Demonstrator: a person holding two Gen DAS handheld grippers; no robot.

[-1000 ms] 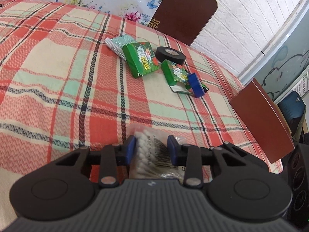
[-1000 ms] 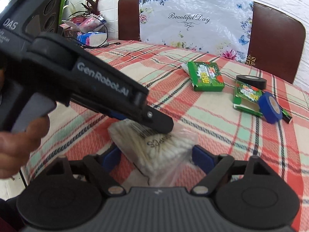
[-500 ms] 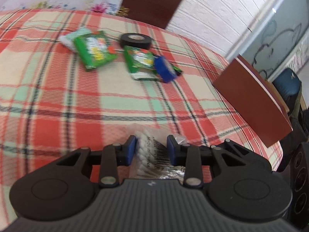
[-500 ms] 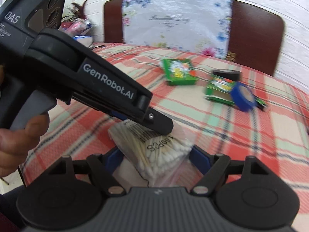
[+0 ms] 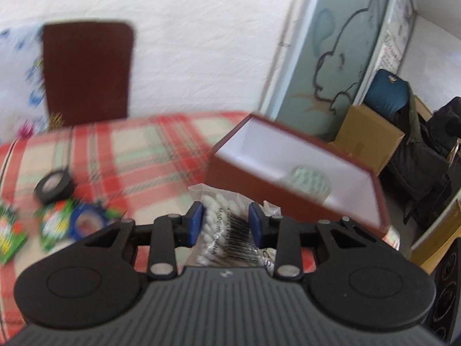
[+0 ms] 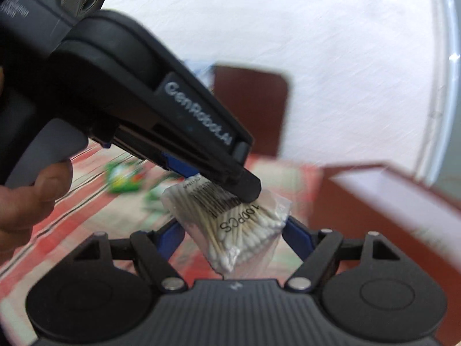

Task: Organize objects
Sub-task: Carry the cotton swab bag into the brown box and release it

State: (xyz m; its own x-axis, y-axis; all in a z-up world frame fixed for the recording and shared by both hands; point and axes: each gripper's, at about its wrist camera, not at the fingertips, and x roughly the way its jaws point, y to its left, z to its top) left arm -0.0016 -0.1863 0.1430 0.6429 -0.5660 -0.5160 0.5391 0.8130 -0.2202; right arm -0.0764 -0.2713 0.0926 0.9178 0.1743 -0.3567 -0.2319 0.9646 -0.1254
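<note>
The plaid-clothed table [image 5: 138,155] carries everything, and the open brown box [image 5: 291,178] with its white lining, standing at the table's far right edge, is the landmark. Inside the box, toward its right end, lies a pale ribbed object too blurred to name. Left of the box, well apart from it, sit a black tape roll [image 5: 54,186], a blue tape roll [image 5: 86,222] and green packets [image 5: 53,225]. The bag of cotton swabs [image 5: 223,227] hangs in the air just short of the box's near wall, and the left gripper [image 5: 226,220] is clamped on it, blue pads pressing both sides of the bag. The right gripper [image 6: 233,238] stands wide with the bag's lower end between its pads; whether they touch the plastic cannot be told. To finish this step well, I judge the bag should be carried clear over the near wall, lowered into the bare left part of the lining, and only then released, with the right gripper kept away so the loose plastic does not snag. The left gripper points forward and slightly downward at the box; a hand [image 6: 26,199] wraps its handle, seen from the right wrist.
</note>
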